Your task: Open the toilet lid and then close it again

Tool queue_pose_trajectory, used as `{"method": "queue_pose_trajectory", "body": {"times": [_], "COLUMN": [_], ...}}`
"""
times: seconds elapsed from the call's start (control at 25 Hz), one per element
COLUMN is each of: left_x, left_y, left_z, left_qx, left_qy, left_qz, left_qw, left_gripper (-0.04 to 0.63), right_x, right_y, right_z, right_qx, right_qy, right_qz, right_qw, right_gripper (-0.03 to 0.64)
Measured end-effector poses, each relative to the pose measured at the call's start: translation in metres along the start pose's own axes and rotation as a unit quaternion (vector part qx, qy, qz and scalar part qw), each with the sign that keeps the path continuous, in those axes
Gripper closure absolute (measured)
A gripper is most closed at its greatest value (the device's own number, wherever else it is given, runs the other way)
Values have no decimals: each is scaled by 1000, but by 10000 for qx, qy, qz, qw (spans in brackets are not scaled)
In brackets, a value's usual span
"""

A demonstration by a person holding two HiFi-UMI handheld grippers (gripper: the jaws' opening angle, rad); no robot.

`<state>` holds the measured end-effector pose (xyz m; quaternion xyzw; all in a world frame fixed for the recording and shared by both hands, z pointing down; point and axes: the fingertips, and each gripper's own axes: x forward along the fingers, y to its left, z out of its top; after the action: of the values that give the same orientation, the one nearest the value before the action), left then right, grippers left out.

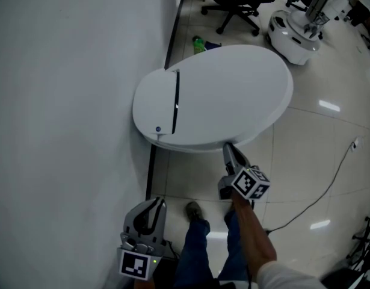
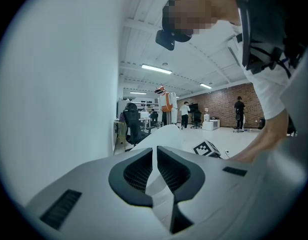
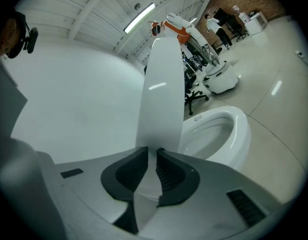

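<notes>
Opening is in hand — the right hand-held gripper (image 1: pixel 228 149) is clamped on the near edge of the part-raised toilet lid (image 1: pixel 233 89), which next needs swinging up toward the wall (image 1: pixel 64 101) at left — the left hand-held gripper (image 1: pixel 152 206) hangs closed and empty.

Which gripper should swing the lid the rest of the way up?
Right. The right gripper is shut on the front edge of the lid, which stands lifted off the toilet bowl. The left gripper hangs low beside the wall, holding nothing.
</notes>
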<state>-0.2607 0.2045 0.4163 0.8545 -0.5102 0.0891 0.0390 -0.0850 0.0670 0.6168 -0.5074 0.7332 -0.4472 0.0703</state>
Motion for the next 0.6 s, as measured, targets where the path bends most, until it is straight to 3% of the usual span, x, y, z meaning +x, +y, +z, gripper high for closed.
{"method": "queue_pose_trajectory", "body": {"times": [0.2, 0.36, 0.52, 0.56, 0.6], "left_x": [9, 19, 27, 28, 29], "left_y": [-4, -7, -7, -6, -4], "left_z": [-3, -11, -21, -24, -28], "left_qx": [3, 18, -104, -117, -115], "left_qy": [3, 69, 148, 173, 203], "left_qz": [-78, -146, -153, -173, -194], "left_qw": [10000, 9999, 9997, 9996, 9995], "left_gripper": [574, 574, 574, 574, 574], "right_x": [9, 31, 19, 14, 11], "right_y": [-62, -92, -130, -139, -147], "right_z": [-20, -27, -36, -44, -52], "right_qx": [765, 1415, 2768, 3107, 3461], "right_qy": [52, -163, -553, -574, -567], "right_qz": [-358, -114, -140, -3, 181], "right_qw": [9964, 9897, 9592, 9488, 9363], "right_gripper": [572, 580, 575, 513, 407]}}
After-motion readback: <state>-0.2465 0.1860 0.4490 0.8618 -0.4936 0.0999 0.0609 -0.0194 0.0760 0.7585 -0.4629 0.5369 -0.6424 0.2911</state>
